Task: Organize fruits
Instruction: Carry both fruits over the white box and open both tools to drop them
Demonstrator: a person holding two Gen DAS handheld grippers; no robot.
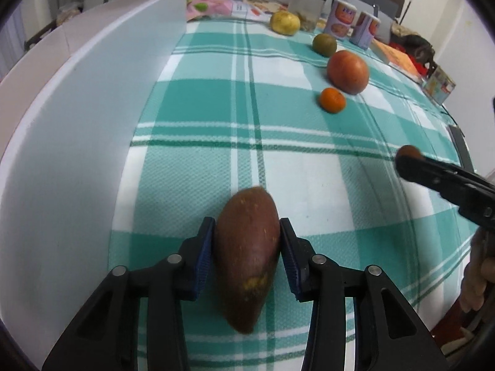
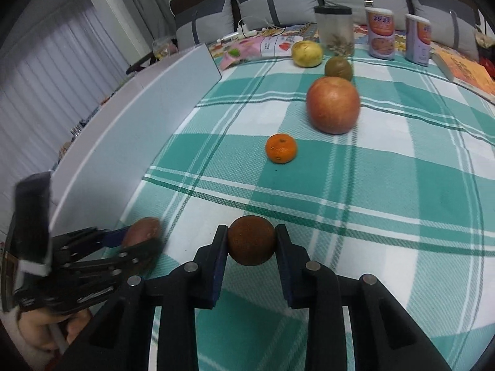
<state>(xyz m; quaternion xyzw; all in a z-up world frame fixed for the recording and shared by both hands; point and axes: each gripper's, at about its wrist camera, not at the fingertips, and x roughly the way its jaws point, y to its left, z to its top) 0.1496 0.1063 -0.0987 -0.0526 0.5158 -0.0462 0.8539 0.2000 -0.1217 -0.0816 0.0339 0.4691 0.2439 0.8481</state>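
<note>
We are pinching the sweet potato (image 1: 247, 256) in the left tongs (image 1: 247, 247) and a round brown fruit (image 2: 251, 240) in the right tongs (image 2: 251, 244), both over the checked bench (image 2: 386, 185), probably to extend the fruit row by the tangerine (image 2: 281, 148).

Left hand-held gripper (image 1: 247, 241): black plastic linkage arms with triangular cut-outs, round silver pivot pins, ribbed blue pads (image 1: 204, 256). Right hand-held gripper (image 2: 251, 241): same build, dark blue pads. A white band wraps the left unit's body in the right wrist view.
</note>
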